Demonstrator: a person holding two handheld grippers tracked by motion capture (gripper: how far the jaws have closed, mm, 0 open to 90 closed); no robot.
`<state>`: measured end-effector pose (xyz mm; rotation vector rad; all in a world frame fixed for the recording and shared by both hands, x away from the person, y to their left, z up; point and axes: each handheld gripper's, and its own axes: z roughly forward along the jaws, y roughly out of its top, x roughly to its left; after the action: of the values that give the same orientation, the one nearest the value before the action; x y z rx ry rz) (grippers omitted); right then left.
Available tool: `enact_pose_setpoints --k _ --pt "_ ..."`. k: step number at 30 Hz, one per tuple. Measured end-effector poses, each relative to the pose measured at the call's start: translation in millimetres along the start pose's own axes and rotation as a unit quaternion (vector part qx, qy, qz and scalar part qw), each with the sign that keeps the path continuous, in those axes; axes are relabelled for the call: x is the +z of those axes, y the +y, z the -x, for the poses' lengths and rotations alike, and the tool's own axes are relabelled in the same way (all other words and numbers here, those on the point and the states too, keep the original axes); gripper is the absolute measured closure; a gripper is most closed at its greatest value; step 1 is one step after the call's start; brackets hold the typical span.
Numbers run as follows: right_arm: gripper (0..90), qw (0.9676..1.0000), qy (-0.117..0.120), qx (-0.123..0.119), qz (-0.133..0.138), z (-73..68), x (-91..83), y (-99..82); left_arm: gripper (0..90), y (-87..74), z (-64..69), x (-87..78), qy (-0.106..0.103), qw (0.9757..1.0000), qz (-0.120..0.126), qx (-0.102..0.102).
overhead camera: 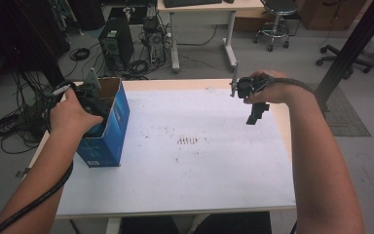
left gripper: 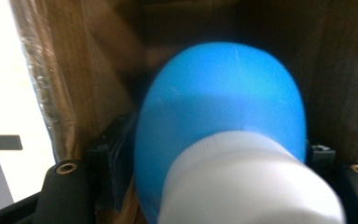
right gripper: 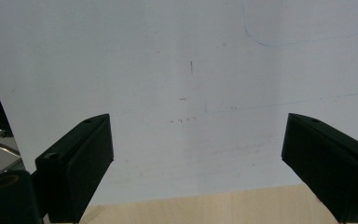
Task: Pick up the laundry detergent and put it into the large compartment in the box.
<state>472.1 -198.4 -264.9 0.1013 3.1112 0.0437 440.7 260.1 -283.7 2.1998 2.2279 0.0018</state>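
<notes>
The left tool (left gripper: 205,186), inside the box (overhead camera: 119,114), probably loosely straddles a light, slippery bottle (left gripper: 223,121); grip its waist. The right tool (right gripper: 198,168) gapes empty.

High view: fixed above the person's side, facing forward and down over the tabletop (overhead camera: 185,165). Left claw view: very close, looking inside the box (overhead camera: 108,122) at a blue bottle (left gripper: 223,116). Right claw view: looks down, near, on the white sheet (right gripper: 177,70) that the high view shares.
</notes>
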Motion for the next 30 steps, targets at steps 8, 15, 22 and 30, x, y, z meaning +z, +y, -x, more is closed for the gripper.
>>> enact_pose_setpoints --k 8,15,22,30 --pt "9.0 1.0000 0.000 -0.003 0.001 0.2 0.8 2.6 28.6 -1.3 1.7 -5.6 0.008 0.9999 0.006 -0.002" --pt "9.0 1.0000 0.000 -0.003 0.003 -0.1 0.2 1.9 28.0 -3.7 2.1 -13.0 0.011 0.9999 0.009 -0.003" --pt "9.0 1.0000 -0.002 -0.002 0.003 -0.7 -0.7 1.3 24.1 -6.5 2.3 -18.0 0.013 0.9999 0.009 -0.005" --pt "8.9 1.0000 -0.002 -0.002 0.004 -1.0 -0.9 1.5 21.9 -10.0 3.7 -24.5 0.017 0.9997 0.014 -0.004"
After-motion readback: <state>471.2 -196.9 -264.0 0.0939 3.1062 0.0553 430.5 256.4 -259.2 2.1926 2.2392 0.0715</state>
